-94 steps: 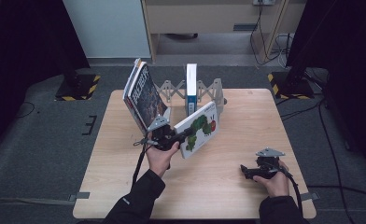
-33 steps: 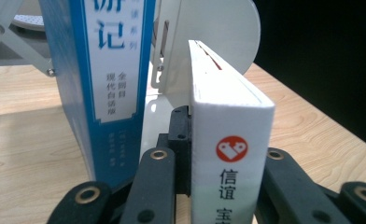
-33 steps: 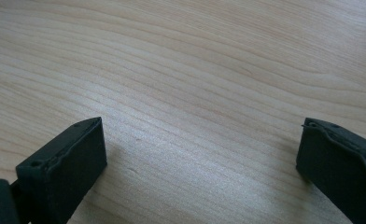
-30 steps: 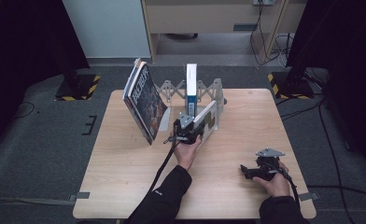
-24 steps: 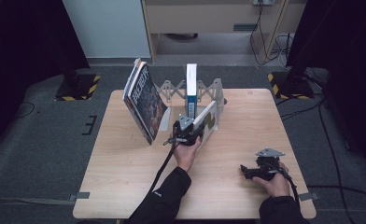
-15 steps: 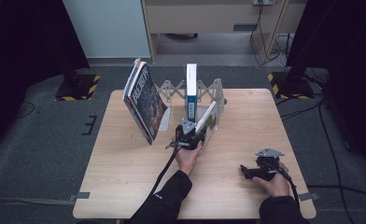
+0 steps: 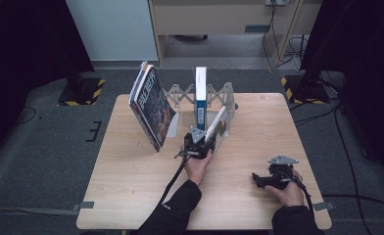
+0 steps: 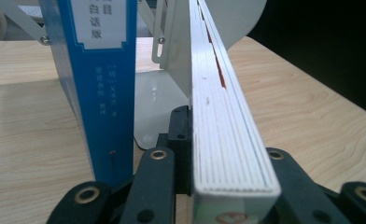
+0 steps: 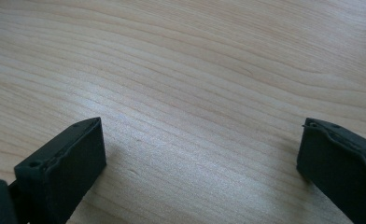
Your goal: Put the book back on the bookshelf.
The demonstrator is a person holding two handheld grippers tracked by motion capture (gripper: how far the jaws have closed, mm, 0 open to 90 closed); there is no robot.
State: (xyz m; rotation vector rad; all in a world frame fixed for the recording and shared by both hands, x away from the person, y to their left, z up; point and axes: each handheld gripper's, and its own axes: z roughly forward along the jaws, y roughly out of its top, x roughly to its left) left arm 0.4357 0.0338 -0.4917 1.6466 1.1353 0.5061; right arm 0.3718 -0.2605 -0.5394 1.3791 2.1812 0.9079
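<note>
My left gripper [image 7: 204,142] is shut on a thin white book [image 7: 217,127], gripping its lower near corner. The book stands nearly upright, leaning toward the right end plate of a white folding book rack [image 7: 228,97]. In the left gripper view the book's page edge [image 8: 225,126] runs away from me between the black jaws of my left gripper [image 8: 218,186]. A blue book [image 8: 104,79] stands just to its left, upright in the rack [image 7: 200,95]. My right gripper [image 7: 264,179] rests open on the table at the near right, with bare wood between the jaws of that gripper [image 9: 200,158].
A larger dark-covered book [image 7: 152,106] leans at the rack's left end, tilted to the left. The wooden table [image 7: 131,191] lies on grey carpet. A rack plate [image 8: 172,60] stands behind the white book. Cables trail from both grippers toward the near edge.
My left gripper has carried the white book away from me and to the right, turning it from a slanted, cover-up pose to nearly upright beside the blue book. The right gripper has not moved.
</note>
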